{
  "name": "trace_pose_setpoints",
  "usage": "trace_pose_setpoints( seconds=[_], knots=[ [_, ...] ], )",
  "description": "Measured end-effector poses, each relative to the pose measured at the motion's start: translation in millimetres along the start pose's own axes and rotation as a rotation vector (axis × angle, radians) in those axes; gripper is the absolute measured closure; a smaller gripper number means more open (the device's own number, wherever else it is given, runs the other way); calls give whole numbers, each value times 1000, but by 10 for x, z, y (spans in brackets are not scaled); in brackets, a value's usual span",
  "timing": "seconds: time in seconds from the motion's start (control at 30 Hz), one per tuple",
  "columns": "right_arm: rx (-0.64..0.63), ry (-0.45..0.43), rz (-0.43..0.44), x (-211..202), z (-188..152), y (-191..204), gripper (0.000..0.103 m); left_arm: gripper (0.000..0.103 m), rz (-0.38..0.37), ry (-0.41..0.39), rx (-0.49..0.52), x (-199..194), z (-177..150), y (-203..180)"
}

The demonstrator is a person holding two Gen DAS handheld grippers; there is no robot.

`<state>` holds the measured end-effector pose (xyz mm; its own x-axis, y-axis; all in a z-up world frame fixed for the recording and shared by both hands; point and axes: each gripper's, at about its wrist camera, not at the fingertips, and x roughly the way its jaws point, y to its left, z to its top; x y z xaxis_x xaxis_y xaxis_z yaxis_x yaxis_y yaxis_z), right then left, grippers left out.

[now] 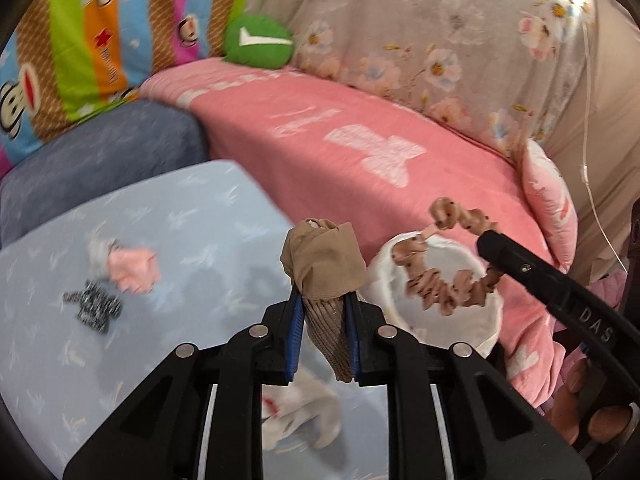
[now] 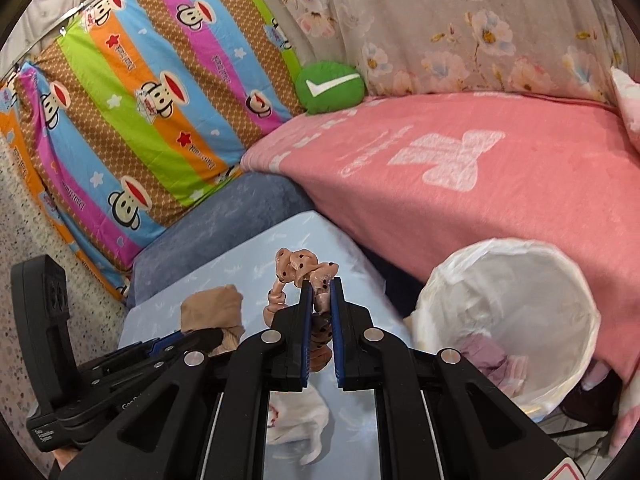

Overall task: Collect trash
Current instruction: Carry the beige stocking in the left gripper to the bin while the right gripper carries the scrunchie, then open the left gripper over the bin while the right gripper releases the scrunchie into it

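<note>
My left gripper point(image 1: 322, 300) is shut on a tan stocking-like cloth point(image 1: 324, 260), whose bunched end sticks up past the blue pads while a ribbed end hangs below. In the right wrist view the tan cloth point(image 2: 212, 308) sits in the left gripper point(image 2: 204, 338) at lower left. My right gripper point(image 2: 321, 284) is shut on a pinkish-brown dotted scrunchie point(image 2: 298, 266). From the left wrist the scrunchie point(image 1: 444, 284) hangs over the white-lined bin point(image 1: 376, 280) from the right gripper point(image 1: 490, 242). The bin point(image 2: 452, 276) holds some lilac and pink scraps point(image 2: 488, 356).
On the light blue table cover point(image 1: 192, 216) lie a pink crumpled piece point(image 1: 134, 270), a black-and-white scrap point(image 1: 94, 306) and a white crumpled cloth point(image 1: 300, 412). A pink blanket point(image 1: 360, 128) covers the seat behind the bin. A green cushion point(image 1: 258, 42) sits far back.
</note>
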<state>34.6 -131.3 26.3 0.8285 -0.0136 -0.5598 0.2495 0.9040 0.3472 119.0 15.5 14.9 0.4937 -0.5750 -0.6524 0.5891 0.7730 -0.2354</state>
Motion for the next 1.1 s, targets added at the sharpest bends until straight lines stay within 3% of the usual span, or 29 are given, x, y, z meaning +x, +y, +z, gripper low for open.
trace_pose_setpoints(
  seconds=[0.2, 0.53, 1.1],
  knots=[
    [14, -63, -36, -245, 228, -274, 93, 85, -43, -25, 80, 112, 186, -439],
    [60, -102, -106, -507, 408, -801, 93, 85, -85, -1, 161, 330, 257, -983],
    [121, -91, -158, -529, 392, -1383, 93, 84, -111, 52, 234, 569, 222, -1452]
  ],
)
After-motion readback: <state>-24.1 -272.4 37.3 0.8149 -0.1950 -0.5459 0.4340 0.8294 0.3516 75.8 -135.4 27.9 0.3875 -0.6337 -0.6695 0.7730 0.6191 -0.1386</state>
